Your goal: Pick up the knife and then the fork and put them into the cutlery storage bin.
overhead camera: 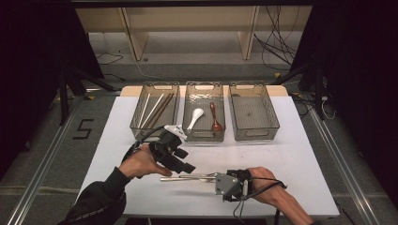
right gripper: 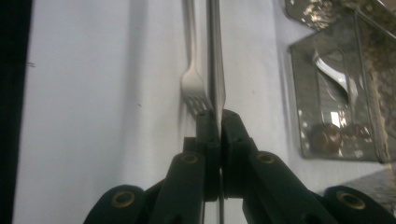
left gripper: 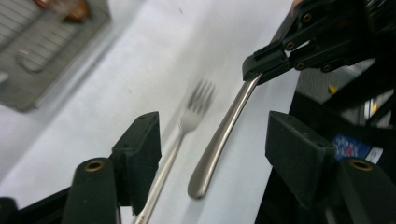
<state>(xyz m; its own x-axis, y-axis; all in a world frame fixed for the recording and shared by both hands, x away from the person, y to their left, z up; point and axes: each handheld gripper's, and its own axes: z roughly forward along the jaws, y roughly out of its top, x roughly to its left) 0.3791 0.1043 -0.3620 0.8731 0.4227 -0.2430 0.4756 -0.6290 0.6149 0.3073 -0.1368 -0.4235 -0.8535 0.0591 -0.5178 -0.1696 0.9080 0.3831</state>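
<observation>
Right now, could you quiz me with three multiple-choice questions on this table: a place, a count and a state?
1. Where do the chopsticks lie? A on the table; B middle basket; C left basket.
2. How many spoons are in the baskets? A one; B two; C four.
3. The right tool is: A shut on a steel utensil; B wide open; C holding a chopstick.
Answers: C, they lean in the left basket; B, a white spoon and a brown spoon; A, its jaws pinch the utensil's end.
</observation>
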